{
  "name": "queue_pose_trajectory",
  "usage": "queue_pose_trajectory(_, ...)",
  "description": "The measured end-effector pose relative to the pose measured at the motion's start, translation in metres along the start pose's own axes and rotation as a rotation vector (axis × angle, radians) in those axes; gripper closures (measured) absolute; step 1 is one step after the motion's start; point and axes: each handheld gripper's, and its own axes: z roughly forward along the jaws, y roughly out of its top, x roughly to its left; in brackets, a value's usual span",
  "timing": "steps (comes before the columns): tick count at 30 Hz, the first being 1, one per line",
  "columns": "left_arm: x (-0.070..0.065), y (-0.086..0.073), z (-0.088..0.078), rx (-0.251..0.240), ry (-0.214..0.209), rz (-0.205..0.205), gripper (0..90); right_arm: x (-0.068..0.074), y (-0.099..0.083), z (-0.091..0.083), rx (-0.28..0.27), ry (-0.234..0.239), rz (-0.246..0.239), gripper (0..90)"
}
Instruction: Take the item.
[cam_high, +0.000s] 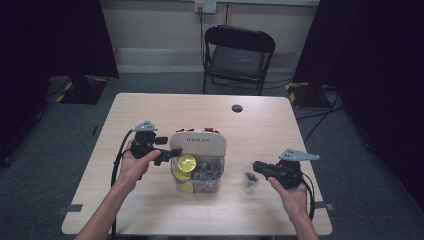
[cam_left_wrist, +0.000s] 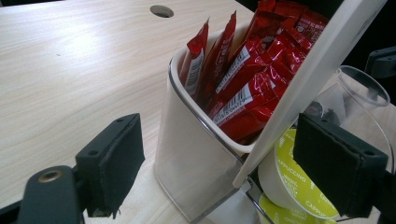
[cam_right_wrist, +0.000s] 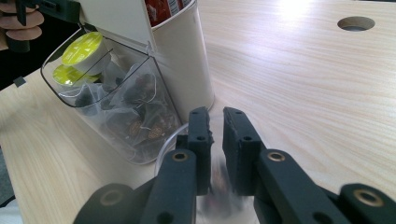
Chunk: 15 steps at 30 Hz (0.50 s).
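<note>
A white organiser (cam_high: 197, 142) stands mid-table, with red sachets (cam_left_wrist: 247, 70) in its back pot. Its clear front bin (cam_right_wrist: 126, 107) holds yellow capsules (cam_high: 187, 162) and dark tea bags (cam_right_wrist: 140, 121). My left gripper (cam_high: 170, 155) sits at the organiser's left side with its jaws wide apart. The slanted white lid (cam_left_wrist: 303, 79) passes between them close to the right pad (cam_left_wrist: 341, 172), and the left pad touches nothing. My right gripper (cam_right_wrist: 217, 116) hovers over a small clear cup (cam_high: 250, 180). Its jaws stand a narrow gap apart, with a blurred grey thing low between them.
A cable hole (cam_high: 237, 108) is in the table's far part. A black folding chair (cam_high: 239, 52) stands beyond the far edge. The cup stands near the table's front right, a hand's width from the organiser.
</note>
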Motion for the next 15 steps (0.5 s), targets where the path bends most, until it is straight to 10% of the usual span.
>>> queue_pose_trajectory(15,0.0011,0.0012,-0.0066,-0.018,0.006,-0.004,17.9,-0.0015,-0.0001,-0.0045,-0.021,-0.02,0.009,78.3)
